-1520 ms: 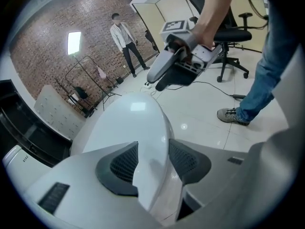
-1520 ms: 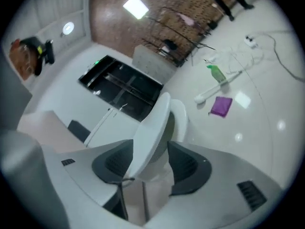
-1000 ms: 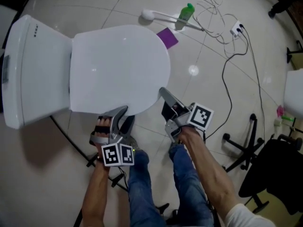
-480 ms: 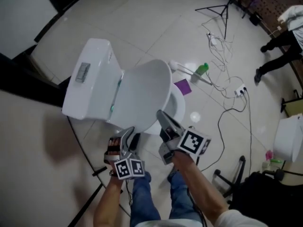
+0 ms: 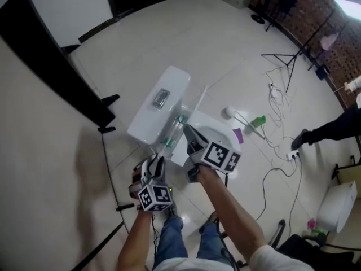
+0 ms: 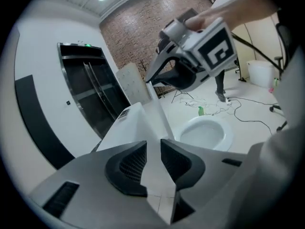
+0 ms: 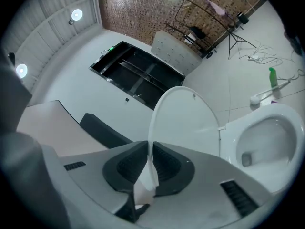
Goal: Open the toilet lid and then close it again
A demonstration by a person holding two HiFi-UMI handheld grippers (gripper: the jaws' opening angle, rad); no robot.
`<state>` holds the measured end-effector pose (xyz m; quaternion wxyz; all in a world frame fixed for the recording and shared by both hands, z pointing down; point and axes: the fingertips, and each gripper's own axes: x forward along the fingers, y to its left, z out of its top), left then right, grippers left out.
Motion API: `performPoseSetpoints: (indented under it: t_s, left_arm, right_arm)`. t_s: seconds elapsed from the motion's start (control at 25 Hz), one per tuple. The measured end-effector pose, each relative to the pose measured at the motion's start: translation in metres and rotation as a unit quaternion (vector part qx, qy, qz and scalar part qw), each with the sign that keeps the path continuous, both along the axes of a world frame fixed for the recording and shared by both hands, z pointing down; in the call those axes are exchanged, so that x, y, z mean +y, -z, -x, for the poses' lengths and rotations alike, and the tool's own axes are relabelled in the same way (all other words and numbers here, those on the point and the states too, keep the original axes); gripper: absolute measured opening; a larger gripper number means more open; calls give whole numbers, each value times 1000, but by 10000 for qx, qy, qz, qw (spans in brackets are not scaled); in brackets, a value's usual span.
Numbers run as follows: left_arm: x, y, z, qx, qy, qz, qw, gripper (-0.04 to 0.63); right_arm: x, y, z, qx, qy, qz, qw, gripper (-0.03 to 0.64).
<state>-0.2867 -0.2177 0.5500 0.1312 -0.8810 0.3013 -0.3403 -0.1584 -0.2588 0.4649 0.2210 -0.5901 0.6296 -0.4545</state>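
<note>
The white toilet (image 5: 161,103) stands on the tiled floor with its lid (image 7: 190,118) raised nearly upright; from the head it shows edge-on as a thin strip (image 5: 196,107) beside the tank. My right gripper (image 7: 150,159) is shut on the lid's rim, which runs up from between its pads. In the head view the right gripper (image 5: 189,133) sits over the open bowl (image 5: 217,135). My left gripper (image 5: 154,164) hangs left of the bowl; its jaws are closing with a narrow gap and nothing between them (image 6: 153,149). The bowl (image 6: 205,132) lies beyond them.
A green bottle (image 5: 258,120), a toilet brush (image 5: 230,113) and a purple scrap (image 5: 238,134) lie right of the toilet. Cables (image 5: 282,145) and a tripod (image 5: 287,61) spread farther right. A person's leg (image 5: 333,127) and a white bin (image 5: 333,205) are at the right edge.
The lid went from flat on the bowl to nearly upright, carried up by the right gripper. Both grippers rose and rolled. The left jaws narrowed.
</note>
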Motion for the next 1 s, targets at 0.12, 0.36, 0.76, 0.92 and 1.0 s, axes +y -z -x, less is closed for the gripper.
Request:
performPoseSetpoints:
  t_s: [0.12, 0.36, 0.76, 0.92, 1.0]
  left_arm:
    - [13, 14, 26, 245, 84, 26, 9997, 91]
    - [27, 33, 80, 668, 438, 163, 9967, 91]
    - [13, 110, 105, 1647, 746, 229, 9833, 91]
    - [15, 168, 89, 2307, 408, 484, 9710, 91]
    - [23, 196, 72, 2571, 16, 648, 9642, 91]
  right_arm:
    - [-30, 3, 22, 102, 203, 43, 9997, 23]
    - [-67, -1, 49, 439, 426, 201, 9979, 20]
    - [-45, 13, 38, 1419, 609, 58, 9880, 31]
    - [3, 75, 15, 2223, 767, -786, 9688, 32]
    - [37, 113, 5, 2647, 999, -1346, 9496, 32]
